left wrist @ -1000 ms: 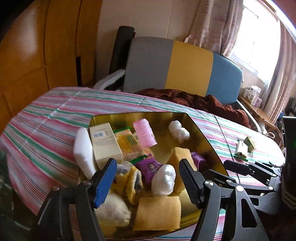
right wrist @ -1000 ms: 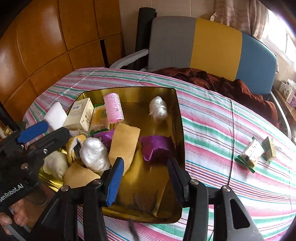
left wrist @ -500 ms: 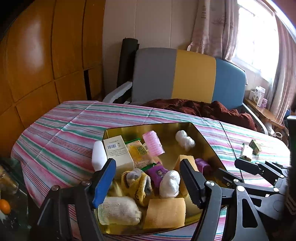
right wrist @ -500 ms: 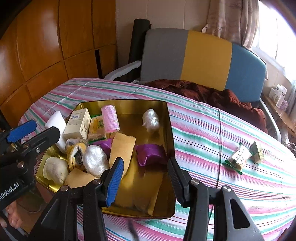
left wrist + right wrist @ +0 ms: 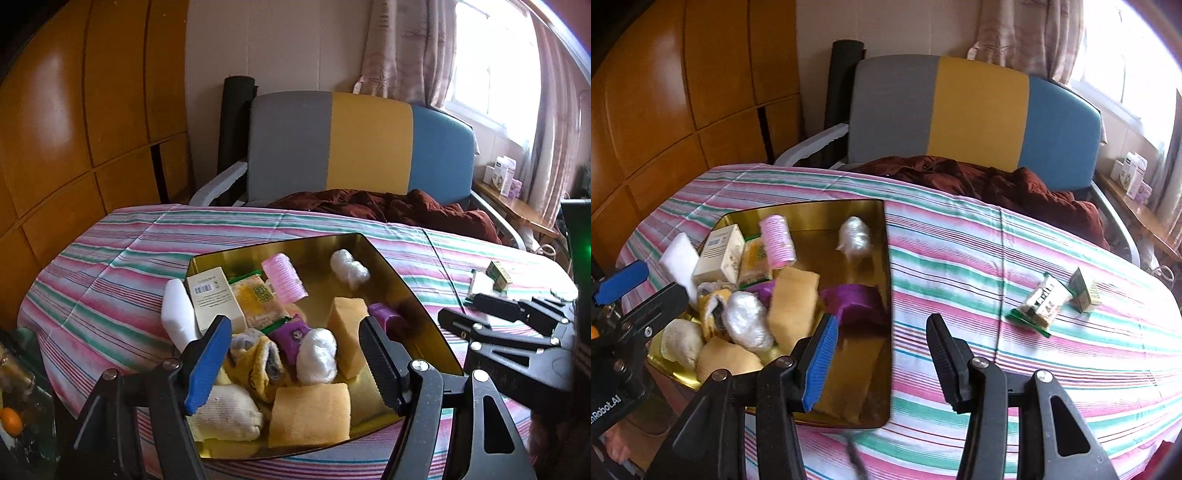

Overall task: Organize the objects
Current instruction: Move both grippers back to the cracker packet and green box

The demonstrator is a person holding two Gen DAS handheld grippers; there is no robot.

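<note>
Left wrist view alone is showing both tools: left tool (image 5: 295,354) hanging spread and empty over the gold tin tray (image 5: 413,291) on the striped desk (image 5: 110,266); right tool (image 5: 491,314) at 3 o'clock. Right wrist view is showing its tool (image 5: 881,350) spread, empty, plus two small packets (image 5: 1041,304) at 3 o'clock. Tray is holding spongy yellow blocks (image 5: 310,413), a ribbed pink roller (image 5: 284,277), crinkly white bundles (image 5: 317,355). Both views are sitting farther back than earlier.

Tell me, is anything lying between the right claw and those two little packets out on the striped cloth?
Nothing visible. Between the right gripper, open and empty, and the two small packets lies only bare striped tablecloth. The gold tray sits off to the left.
</note>
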